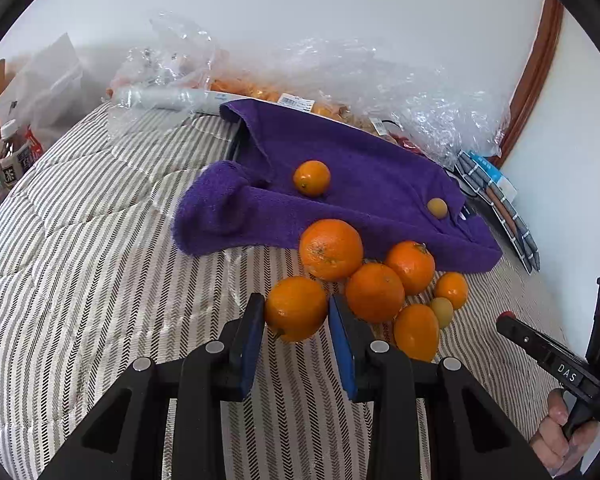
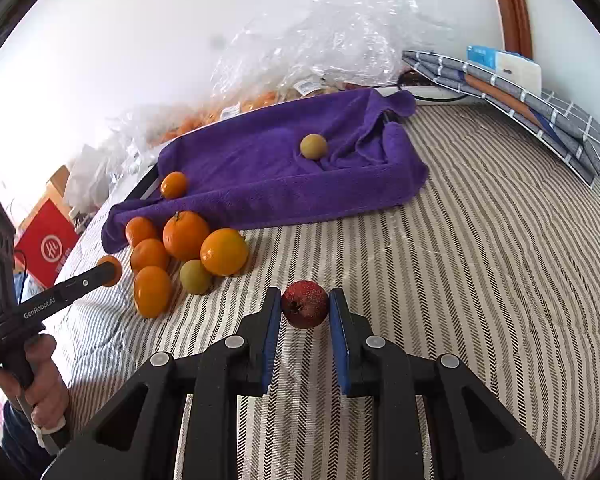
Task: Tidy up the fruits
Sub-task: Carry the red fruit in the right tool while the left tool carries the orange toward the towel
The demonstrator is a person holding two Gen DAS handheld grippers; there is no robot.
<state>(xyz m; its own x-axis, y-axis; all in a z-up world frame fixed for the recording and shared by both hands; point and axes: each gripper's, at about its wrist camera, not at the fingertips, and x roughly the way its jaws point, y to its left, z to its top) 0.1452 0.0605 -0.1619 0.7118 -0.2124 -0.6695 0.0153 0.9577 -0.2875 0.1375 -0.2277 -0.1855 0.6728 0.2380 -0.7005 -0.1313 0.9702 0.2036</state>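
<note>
My left gripper (image 1: pixel 296 314) is shut on an orange (image 1: pixel 296 308) at the near side of a pile of several oranges (image 1: pixel 374 292) on the striped bedcover. A purple towel (image 1: pixel 340 204) lies behind the pile, with a small orange (image 1: pixel 311 177) and a yellow-green fruit (image 1: pixel 437 208) on it. My right gripper (image 2: pixel 305 308) is shut on a dark red fruit (image 2: pixel 304 304), right of the pile (image 2: pixel 184 236). The towel (image 2: pixel 268 168) and the yellow-green fruit (image 2: pixel 313 146) also show in the right wrist view. The left gripper (image 2: pixel 110 271) shows there at the left.
Clear plastic bags (image 1: pixel 332 76) with more fruit lie behind the towel by the wall. Checked cloth and a blue-white box (image 2: pixel 512 68) lie at the far right. A bottle (image 1: pixel 12 156) and a red box (image 2: pixel 46 244) stand at the left edge of the bed.
</note>
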